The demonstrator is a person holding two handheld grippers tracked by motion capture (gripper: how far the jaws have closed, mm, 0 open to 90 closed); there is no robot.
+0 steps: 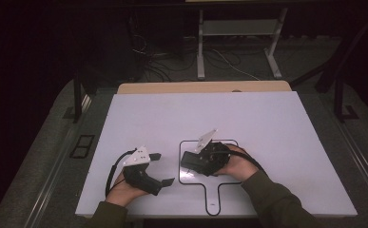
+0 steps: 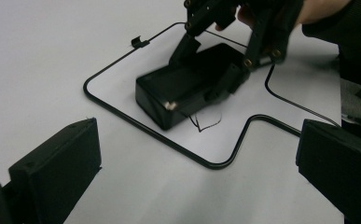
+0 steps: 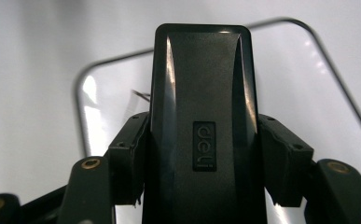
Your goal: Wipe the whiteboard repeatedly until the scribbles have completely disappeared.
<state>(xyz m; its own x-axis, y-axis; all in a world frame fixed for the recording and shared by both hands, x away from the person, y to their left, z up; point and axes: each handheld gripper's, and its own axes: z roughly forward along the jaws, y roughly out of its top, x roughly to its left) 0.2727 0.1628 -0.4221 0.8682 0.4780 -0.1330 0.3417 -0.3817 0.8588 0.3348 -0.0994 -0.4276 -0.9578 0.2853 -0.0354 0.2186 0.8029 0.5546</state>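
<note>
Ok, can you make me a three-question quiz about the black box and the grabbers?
1. Where is the black box?
A. inside the black outline
B. on the floor
C. at the table's far edge

2. What colour is the table top?
A. red
B. white
C. green

3. What is the right gripper doing?
A. hanging open
B. lying flat on the table
C. clamping the box

Answers: 1 A, the high view shows the box within the drawn line. 2 B, the surface is plain white. 3 C, its jaws press both sides of the box, while the left gripper is open.

Glossy black plastic box (image 3: 201, 126) sits on a smooth matt white table (image 1: 267, 133).
</note>
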